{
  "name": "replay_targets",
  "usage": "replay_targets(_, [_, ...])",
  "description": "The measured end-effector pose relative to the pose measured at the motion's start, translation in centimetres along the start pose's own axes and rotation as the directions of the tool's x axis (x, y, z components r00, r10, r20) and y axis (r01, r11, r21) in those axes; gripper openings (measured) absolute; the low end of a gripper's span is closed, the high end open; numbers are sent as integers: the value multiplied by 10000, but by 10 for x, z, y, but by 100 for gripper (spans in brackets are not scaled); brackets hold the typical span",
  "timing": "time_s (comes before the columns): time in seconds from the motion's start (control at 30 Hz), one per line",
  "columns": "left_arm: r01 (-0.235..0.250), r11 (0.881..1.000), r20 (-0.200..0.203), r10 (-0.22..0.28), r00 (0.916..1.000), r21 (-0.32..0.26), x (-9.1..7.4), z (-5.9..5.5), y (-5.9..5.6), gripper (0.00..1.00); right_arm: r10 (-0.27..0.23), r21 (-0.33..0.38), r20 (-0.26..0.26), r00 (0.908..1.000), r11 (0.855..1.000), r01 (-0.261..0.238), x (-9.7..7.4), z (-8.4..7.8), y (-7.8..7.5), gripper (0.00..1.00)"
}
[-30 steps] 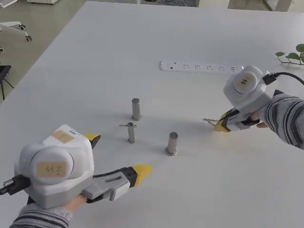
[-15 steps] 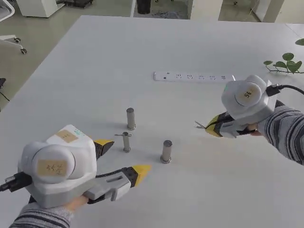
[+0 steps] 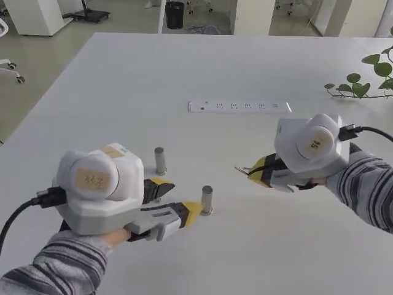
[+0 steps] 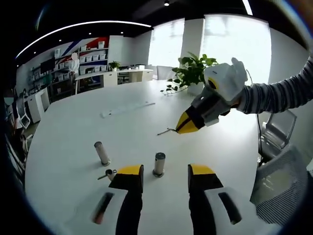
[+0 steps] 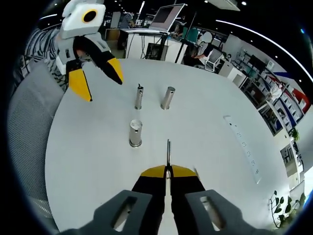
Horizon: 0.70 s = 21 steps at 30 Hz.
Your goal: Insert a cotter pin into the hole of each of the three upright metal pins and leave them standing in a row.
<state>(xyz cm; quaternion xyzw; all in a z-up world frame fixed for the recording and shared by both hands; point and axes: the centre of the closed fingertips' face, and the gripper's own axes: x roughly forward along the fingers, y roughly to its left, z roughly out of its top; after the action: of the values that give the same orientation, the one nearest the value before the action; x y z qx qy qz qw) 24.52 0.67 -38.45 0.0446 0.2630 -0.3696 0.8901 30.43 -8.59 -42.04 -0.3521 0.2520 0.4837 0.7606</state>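
Three short, grey upright steel pins [image 4: 159, 164] stand on the white table [image 3: 123, 80]. The front pin sits at lower centre of the left gripper view. The rear pin [image 4: 102, 153] is up and to its left. The fitted pin [image 4: 111, 174], just beside the left jaw, already has a thin wire piece through its top.

The left gripper [image 4: 165, 172] is spread wide and holds nothing, and the front pin stands just beyond the gap between its tips. The right gripper [image 5: 167, 171] is clamped tight on one end of a slender metal cotter pin [image 5: 168, 149], whose free end points up the frame toward the steel pins, well short of them.

Several things could go wrong from here:
- The front pin is free-standing, so a sideways push from the wire could topple it unless the left jaws steady it first.
- If those jaws close off-centre, they could knock it over or clip the fitted pin close by.
- The wire is gripped at one end only and may swivel in the jaws, so it could miss the hole.
- I cannot tell which way the hole faces.

Counted: three steel pins; two cotter pins, one fitted and one held; two grippers; one white power strip [image 3: 239, 107] at upper centre of the head view; and one green leafy plant [image 3: 360, 90] at upper right.
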Motion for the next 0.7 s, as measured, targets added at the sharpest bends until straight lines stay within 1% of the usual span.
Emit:
replay_targets(0.1, [312,9993,82,-311,9995,-182,5,7,-6,29,176,-60,305,9994,9998,-174,-3,7,8,0])
replay_targets(0.13, [341,9992,98,-339,9994,-218,5,8,-7,28,242,-76,402,9989,9997,-239,-4,9,11,0])
replay_targets(0.17, [393,9988,102,-390,9992,-288,7,9,-8,27,206,-91,488,9986,9998,-201,-4,11,12,0])
replay_targets(0.2, [512,9979,73,-509,9987,-409,8,11,-10,25,215,-110,609,9979,9997,-209,-6,13,15,0])
replay_targets(0.23, [599,9965,129,-592,9982,-589,10,12,-12,25,252,-189,711,9972,9995,-239,-7,16,19,0])
replay_targets(0.37, [828,9897,90,-823,9966,-1170,16,13,-15,21,317,-520,943,9950,9983,-268,-10,21,27,0])
replay_targets(0.43, [906,9871,178,-891,9959,-1318,17,15,-17,19,530,-775,1237,9909,9960,-436,-13,26,33,0])
replay_targets(0.47, [990,9842,192,-972,9951,-1465,18,15,-18,18,578,-757,1301,9898,9960,-482,-14,28,35,0])
replay_targets(0.5, [1031,9818,204,-1011,9947,-1592,19,16,-18,17,711,-902,1412,9874,9942,-587,-15,30,39,0])
replay_targets(0.6, [1210,9744,266,-1181,9926,-1896,20,17,-20,14,817,-1159,1600,9837,9912,-635,-19,36,44,0])
replay_targets(0.67, [1376,9666,358,-1330,9905,-2161,20,18,-23,12,925,-1442,1702,9811,9872,-680,-21,39,48,0])
replay_targets(0.7, [1465,9603,406,-1409,9892,-2375,21,18,-25,11,950,-1637,1683,9811,9842,-673,-22,40,50,0])
